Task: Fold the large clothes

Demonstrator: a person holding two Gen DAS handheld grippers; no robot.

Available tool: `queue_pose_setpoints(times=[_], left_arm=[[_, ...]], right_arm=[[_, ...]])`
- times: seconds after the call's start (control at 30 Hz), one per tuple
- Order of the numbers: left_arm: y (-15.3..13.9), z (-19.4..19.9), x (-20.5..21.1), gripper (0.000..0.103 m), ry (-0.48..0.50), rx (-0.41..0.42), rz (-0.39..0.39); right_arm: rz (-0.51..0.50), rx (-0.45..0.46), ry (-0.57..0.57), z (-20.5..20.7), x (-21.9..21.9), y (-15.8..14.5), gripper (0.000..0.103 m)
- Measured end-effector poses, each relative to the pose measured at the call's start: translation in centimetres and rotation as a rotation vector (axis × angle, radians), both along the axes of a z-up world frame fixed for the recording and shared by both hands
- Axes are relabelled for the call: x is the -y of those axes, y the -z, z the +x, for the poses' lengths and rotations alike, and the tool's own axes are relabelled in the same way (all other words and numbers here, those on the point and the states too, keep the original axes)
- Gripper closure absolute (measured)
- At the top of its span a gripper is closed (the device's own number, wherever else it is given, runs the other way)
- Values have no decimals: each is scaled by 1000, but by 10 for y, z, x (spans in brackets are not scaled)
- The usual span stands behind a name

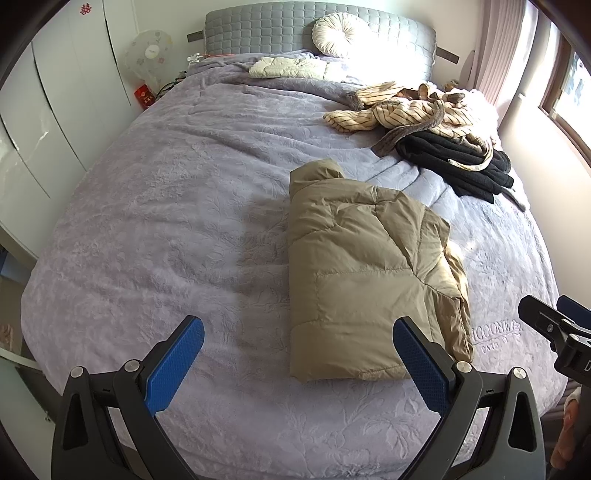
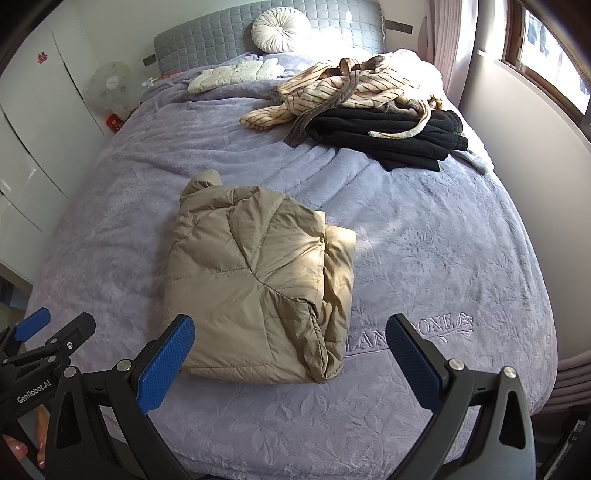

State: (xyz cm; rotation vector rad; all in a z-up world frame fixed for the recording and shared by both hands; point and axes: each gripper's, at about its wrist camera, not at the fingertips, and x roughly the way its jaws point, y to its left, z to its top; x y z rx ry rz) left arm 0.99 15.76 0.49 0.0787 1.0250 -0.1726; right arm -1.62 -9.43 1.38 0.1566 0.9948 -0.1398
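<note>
A tan quilted puffer jacket point(image 1: 364, 273) point(image 2: 258, 284) lies folded into a thick rectangle on the lilac bedspread point(image 1: 155, 221) point(image 2: 443, 251), near the foot of the bed. My left gripper point(image 1: 298, 360) hovers open above the bedspread, its right blue pad in front of the jacket's near right corner. My right gripper point(image 2: 291, 358) is also open, with the jacket's near edge lying between and beyond its blue pads. Neither gripper holds anything. Each gripper shows at the edge of the other's view.
A striped cream robe point(image 1: 413, 107) point(image 2: 351, 86) lies crumpled over a folded black garment point(image 1: 458, 158) point(image 2: 391, 134) at the far right of the bed. A folded white garment point(image 1: 288, 68) and a round cushion point(image 1: 338, 33) sit by the grey headboard. Wardrobes stand left; a window wall is on the right.
</note>
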Motion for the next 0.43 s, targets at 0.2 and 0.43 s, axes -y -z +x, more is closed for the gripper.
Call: queue_pose_setpoints(times=[0.2, 0.43], left_arm=[[2, 1, 1, 1, -1, -3, -7], [0, 1, 1, 1, 15, 6, -24]], right_arm=[[-1, 0, 0, -1, -1, 0, 0], [5, -2, 3, -1, -2, -1, 0]])
